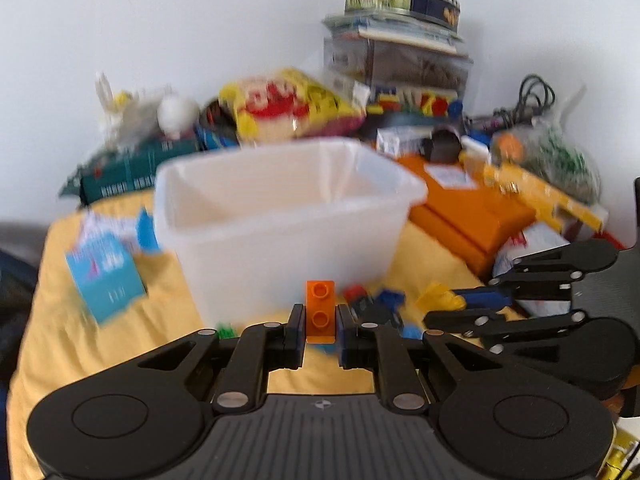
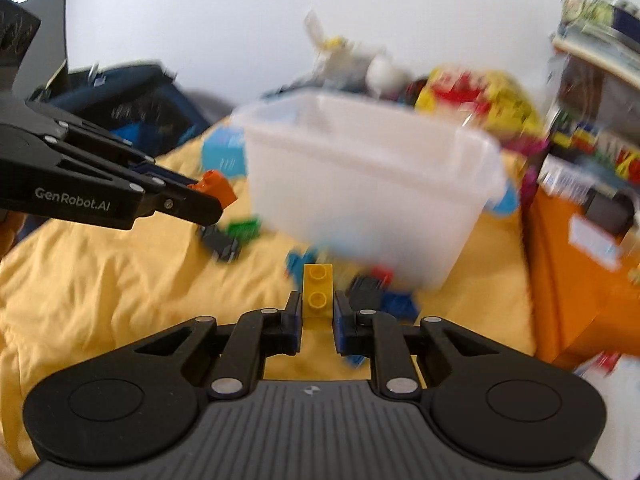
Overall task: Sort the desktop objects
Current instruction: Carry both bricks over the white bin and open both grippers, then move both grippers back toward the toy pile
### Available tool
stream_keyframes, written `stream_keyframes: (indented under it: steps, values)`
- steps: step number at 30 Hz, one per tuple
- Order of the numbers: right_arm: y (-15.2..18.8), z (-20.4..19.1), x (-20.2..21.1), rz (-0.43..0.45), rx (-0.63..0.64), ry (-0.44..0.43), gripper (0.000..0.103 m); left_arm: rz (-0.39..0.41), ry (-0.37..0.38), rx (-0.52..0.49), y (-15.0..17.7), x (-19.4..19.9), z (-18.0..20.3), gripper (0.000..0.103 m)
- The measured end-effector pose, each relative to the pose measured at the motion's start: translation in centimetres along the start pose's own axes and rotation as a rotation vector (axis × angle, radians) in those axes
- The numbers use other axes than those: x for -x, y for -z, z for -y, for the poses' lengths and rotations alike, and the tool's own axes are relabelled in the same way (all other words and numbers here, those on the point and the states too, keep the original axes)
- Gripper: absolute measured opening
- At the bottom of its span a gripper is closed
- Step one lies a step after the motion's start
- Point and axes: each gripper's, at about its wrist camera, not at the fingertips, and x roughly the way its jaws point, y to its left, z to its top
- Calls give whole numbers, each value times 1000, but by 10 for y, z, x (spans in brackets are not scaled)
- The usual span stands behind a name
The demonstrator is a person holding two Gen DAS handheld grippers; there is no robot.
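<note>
The left gripper (image 1: 319, 320) clamps an orange brick (image 1: 320, 307); the right gripper (image 2: 317, 305) clamps a yellow brick (image 2: 317, 289). The bin (image 1: 280, 216) stands at twelve o'clock of both, just ahead. Each brick is pinched only at its lower end, so it could pivot or slip out. Releasing too early would drop either one short of the bin's near rim, among the loose bricks (image 2: 384, 300) below.

Both views are bright and evenly lit, soft daylight look, no harsh shadows or glare on the white wall. Heavy motion blur smears the clear plastic bin (image 1: 280, 216) and the clutter behind it, while the black fingers (image 1: 297, 320) up close stay fairly sharp. Fisheye bends everything at the edges, with dark corners.
</note>
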Motion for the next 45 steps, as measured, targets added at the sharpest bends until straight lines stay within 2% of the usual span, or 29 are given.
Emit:
stream_keyframes:
  steps: [6,11,14,16,18,19,20,23,27,30,33,37,40,43,45]
  values:
    - [-45,24,5,136,-2,62,17,86,-26,-61,-48,-2,-13,17]
    - [-85,34,-8,207,9,111,17,153,-46,-48,-82,-17,-24,17]
    - [-101,38,-26,210,-14,122,17,137,-85,-37,-93,-45,-33,17]
    - [-107,37,-44,182,-13,145,18,109,-115,-39,-94,-68,-38,18]
    - [-107,38,-62,147,-21,150,20,91,-96,-42,-92,-75,-38,25]
    - [-106,38,-67,126,-21,152,28,83,-97,-48,-92,-74,-35,35]
    - [-105,40,-69,114,-24,159,30,88,-105,-56,-90,-69,-33,42]
    - [-99,42,-58,135,-34,159,30,148,-110,-82,-82,-44,-26,56]
    - [-91,48,-36,181,-60,136,30,159,-103,-61,-61,-14,-22,63]
    - [-78,48,-22,185,-71,116,30,98,-83,-15,-32,-9,-22,64]
    - [-56,41,-21,136,-81,84,30,-7,-90,46,6,-17,-23,64]
    - [-12,25,-36,-4,-93,34,33,-115,-115,141,45,-28,-29,64]
    - [20,15,-44,-102,-120,16,35,-154,-129,172,63,-32,-35,64]
    - [41,12,-46,-170,-183,-12,37,-172,-137,213,63,-46,-48,63]
    - [45,12,-44,-179,-180,-9,38,-169,-104,359,59,-57,-66,63]
